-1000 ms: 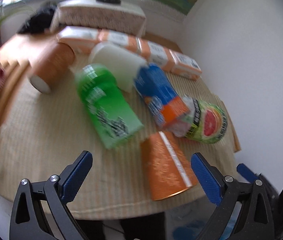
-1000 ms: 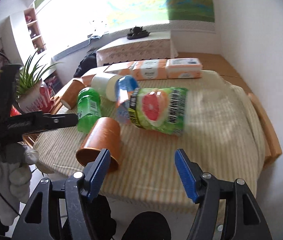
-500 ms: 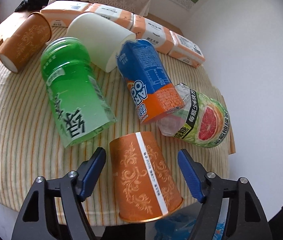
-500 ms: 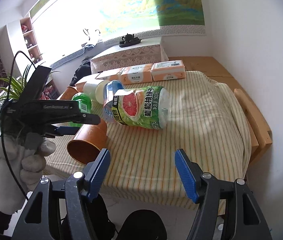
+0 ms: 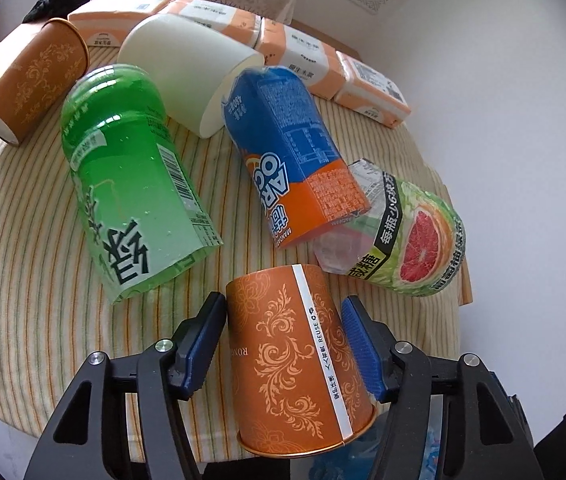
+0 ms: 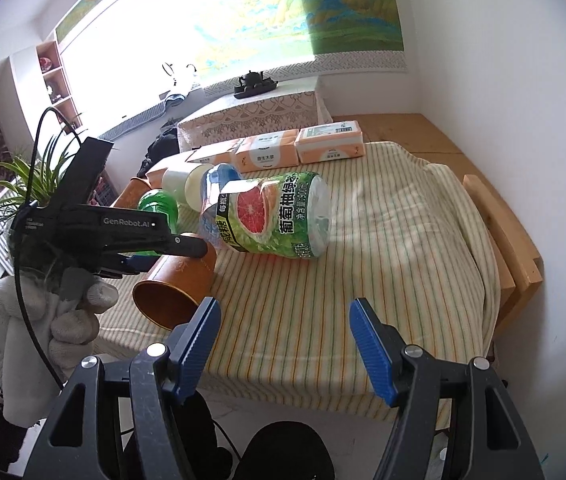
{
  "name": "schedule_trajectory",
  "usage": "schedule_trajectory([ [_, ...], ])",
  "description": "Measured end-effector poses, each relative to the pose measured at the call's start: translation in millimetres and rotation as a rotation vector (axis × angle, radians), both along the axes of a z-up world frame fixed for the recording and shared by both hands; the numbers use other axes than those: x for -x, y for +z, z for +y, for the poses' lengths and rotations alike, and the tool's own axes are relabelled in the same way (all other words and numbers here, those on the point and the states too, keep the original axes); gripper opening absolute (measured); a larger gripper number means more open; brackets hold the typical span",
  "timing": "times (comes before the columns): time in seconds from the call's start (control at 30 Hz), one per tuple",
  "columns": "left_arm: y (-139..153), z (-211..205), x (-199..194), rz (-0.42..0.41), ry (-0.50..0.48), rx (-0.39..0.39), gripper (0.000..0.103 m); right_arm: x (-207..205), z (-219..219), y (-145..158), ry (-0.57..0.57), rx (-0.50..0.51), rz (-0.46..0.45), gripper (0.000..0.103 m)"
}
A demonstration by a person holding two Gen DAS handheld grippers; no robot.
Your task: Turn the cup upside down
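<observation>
The orange cup (image 5: 299, 360) is bracketed by the left claw (image 5: 283, 344), contact unclear; the grapefruit bottle (image 5: 411, 240) may be knocked during lifting. The right claw (image 6: 283, 344) is held open, empty.

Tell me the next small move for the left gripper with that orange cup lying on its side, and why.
Probably close the left gripper on the orange cup. Its jaws already straddle the cup's sides, the right one not visibly touching. The cup lies with its mouth toward the table edge, so it needs a firm hold before lifting and turning. The right gripper hangs open, off to the side.
</observation>
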State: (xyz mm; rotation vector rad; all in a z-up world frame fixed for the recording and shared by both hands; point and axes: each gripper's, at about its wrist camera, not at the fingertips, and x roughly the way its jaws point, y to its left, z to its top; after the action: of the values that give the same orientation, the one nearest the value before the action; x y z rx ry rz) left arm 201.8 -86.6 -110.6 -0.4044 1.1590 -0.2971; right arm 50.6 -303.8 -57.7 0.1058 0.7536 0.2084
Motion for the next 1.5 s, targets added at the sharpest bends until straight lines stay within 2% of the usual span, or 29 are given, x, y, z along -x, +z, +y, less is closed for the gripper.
schedule_trajectory([
  [0.2,21.0,8.4,20.1,-0.109,-0.008,-0.003,0.063,0.1,3.6,-3.0,-0.002,-0.002,-0.001,0.063],
  [0.37,39.7,4.7,44.0,-0.279,-0.033,-0.089,0.063,-1.0,8.3,-4.5,0.004,-0.011,-0.004,0.063],
  [0.5,48.2,-2.9,60.8,-0.435,-0.049,-0.202,0.062,0.3,11.9,-4.6,-0.013,0.005,-0.034,0.063],
  [0.63,48.3,-7.2,66.3,-0.498,-0.052,-0.263,0.062,2.4,15.1,-4.6,-0.051,0.043,-0.077,0.063],
  [0.93,53.5,-21.5,80.9,-0.608,-0.073,-0.374,0.062,4.0,16.5,-6.6,-0.088,0.059,-0.111,0.063],
  [1.5,60.4,-19.6,98.1,-0.638,-0.076,-0.364,0.062,5.4,18.2,-8.6,-0.103,0.061,-0.113,0.063],
])
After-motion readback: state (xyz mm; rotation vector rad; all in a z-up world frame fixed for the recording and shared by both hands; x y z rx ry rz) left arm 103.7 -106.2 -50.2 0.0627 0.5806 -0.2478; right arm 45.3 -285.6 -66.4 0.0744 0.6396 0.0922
